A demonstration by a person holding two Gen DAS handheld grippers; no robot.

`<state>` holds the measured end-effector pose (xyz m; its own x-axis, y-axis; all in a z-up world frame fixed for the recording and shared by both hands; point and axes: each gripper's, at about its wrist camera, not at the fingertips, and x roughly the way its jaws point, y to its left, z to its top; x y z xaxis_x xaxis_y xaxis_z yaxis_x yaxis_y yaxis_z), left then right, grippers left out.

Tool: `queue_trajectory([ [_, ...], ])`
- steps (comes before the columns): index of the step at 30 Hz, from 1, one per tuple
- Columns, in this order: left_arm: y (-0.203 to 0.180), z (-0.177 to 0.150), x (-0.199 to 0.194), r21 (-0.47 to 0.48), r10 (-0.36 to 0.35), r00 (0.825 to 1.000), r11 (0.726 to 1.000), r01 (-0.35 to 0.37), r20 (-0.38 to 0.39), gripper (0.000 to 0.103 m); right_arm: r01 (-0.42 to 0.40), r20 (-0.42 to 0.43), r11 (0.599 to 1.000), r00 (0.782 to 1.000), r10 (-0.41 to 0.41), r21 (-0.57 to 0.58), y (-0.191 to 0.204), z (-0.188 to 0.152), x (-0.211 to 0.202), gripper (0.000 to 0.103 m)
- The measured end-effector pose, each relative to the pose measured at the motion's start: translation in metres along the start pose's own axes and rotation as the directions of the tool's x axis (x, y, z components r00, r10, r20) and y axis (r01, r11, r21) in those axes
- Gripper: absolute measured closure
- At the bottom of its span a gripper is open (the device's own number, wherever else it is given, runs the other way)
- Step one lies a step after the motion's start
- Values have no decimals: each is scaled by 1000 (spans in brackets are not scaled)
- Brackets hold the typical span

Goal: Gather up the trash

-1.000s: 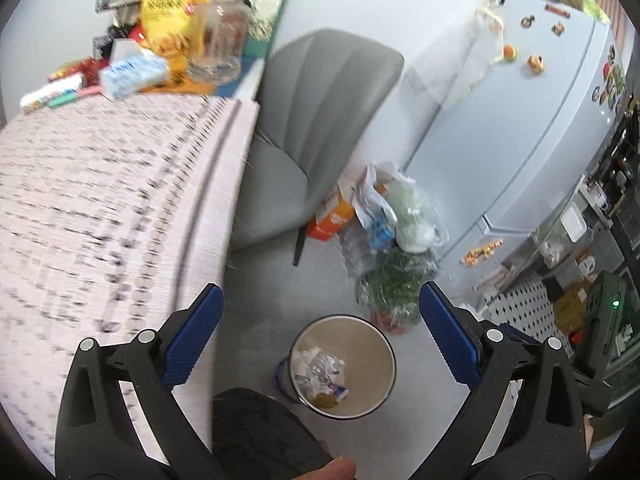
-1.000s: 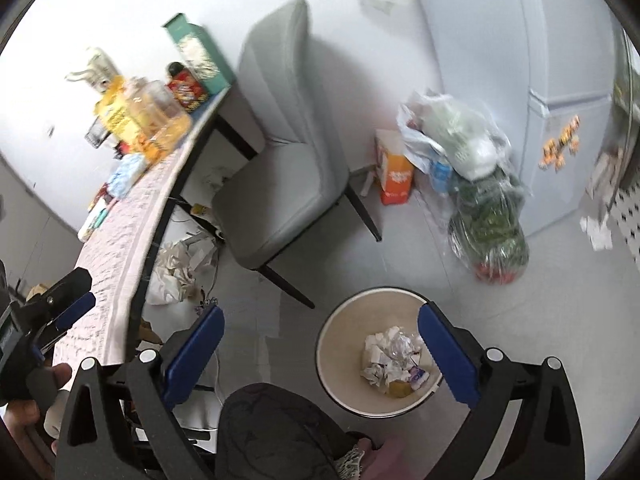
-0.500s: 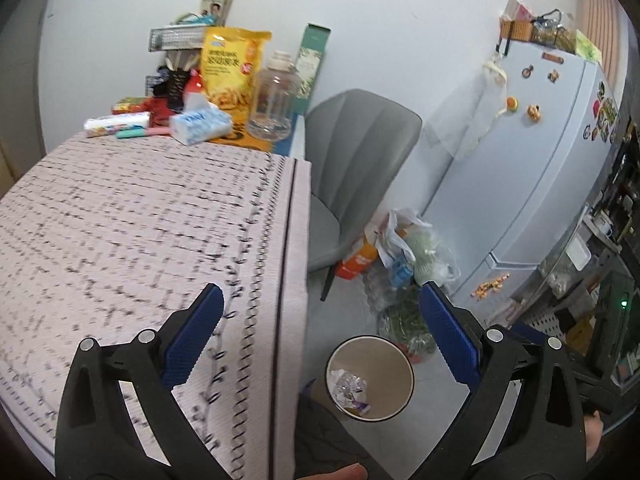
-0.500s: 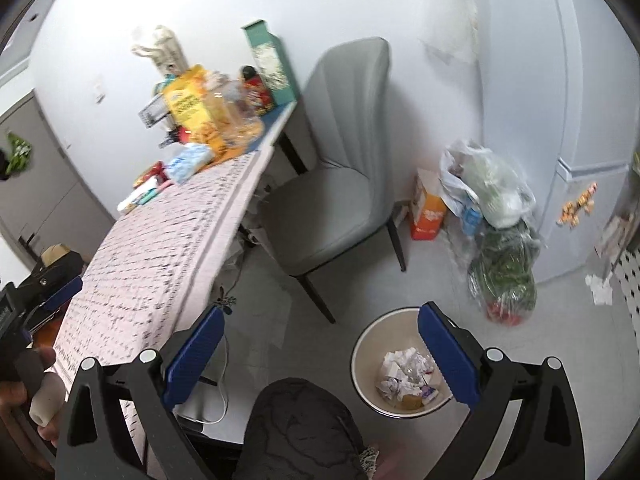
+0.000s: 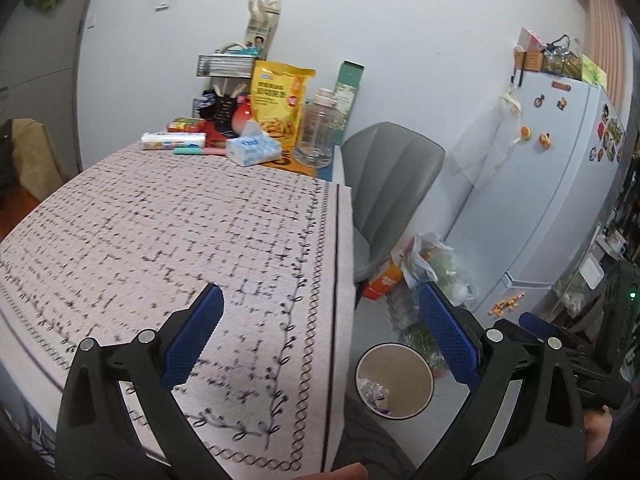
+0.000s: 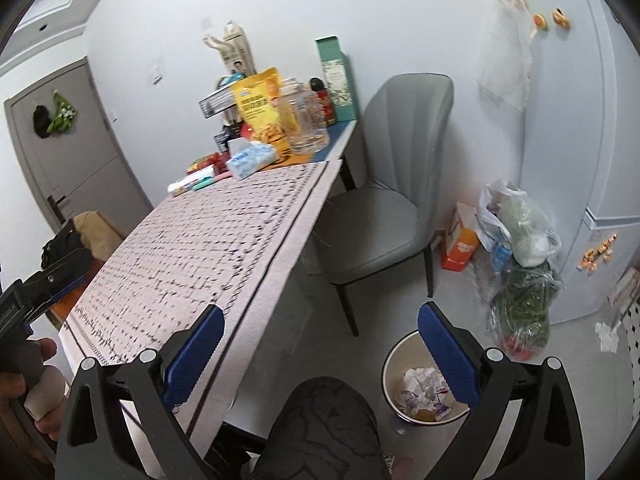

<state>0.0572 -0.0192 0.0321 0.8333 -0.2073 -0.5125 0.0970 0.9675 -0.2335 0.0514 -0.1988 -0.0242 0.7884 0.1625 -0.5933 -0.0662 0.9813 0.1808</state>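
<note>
1. We see the left gripper (image 5: 320, 336) held above the near right part of the table's pink cloth with a black grid pattern (image 5: 180, 240), its 2 blue-padded fingers (image 5: 448, 334) spread wide apart with nothing between them.
2. We see the right gripper (image 6: 320, 354) likewise spread wide and empty, held above the near edge of the same cloth (image 6: 192, 248) and a knee in dark patterned fabric (image 6: 320, 428).
3. The round cream-coloured waste bin (image 6: 390, 376) stands on the pale floor to the right of the table, just beside the knee; the right finger of the right gripper overlaps its rim in that view.
4. Inside the bin lies the crumpled white paper and wrapper trash (image 6: 424, 394); from the left wrist view the same bin (image 5: 420, 384) shows trash (image 5: 374, 392) on its left side.
5. The open stretch of cloth in front of both grippers is bare.
6. At the far end of the table we see a yellow snack bag (image 5: 280, 100), a clear plastic jar (image 5: 318, 132), a blue-and-white tissue pack (image 5: 252, 150) and a tall green box (image 5: 348, 88) crowded together.
7. A grey upholstered chair (image 6: 400, 168) stands right of the table, at its far end.
8. Further right, a clear plastic bag of vegetables (image 6: 520, 280) and an orange carton (image 6: 460, 244) sit on the floor against a pale blue fridge (image 5: 560, 184).
9. At the left edge of the right wrist view, a hand (image 6: 24, 396) grips the handle of the left gripper.
</note>
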Motion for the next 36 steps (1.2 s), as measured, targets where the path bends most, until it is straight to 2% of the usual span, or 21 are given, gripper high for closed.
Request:
queue_trajectory([
  [13,21,-13,-18,-14,64,998,998,-64,16,6,-34,-10,999,999,34,-39,28,-10,3,8],
  [25,15,-10,-18,-8,77,997,997,-77,19,6,20,23,997,1000,-18,-70,28,-9,-5,8],
  [31,16,-11,-15,-18,109,994,994,-108,18,6,15,24,998,1000,-13,-68,26,-11,-6,8],
  [36,16,-12,-12,-14,105,994,994,-105,6,6,15,36,997,999,-12,-71,27,-10,-7,8],
])
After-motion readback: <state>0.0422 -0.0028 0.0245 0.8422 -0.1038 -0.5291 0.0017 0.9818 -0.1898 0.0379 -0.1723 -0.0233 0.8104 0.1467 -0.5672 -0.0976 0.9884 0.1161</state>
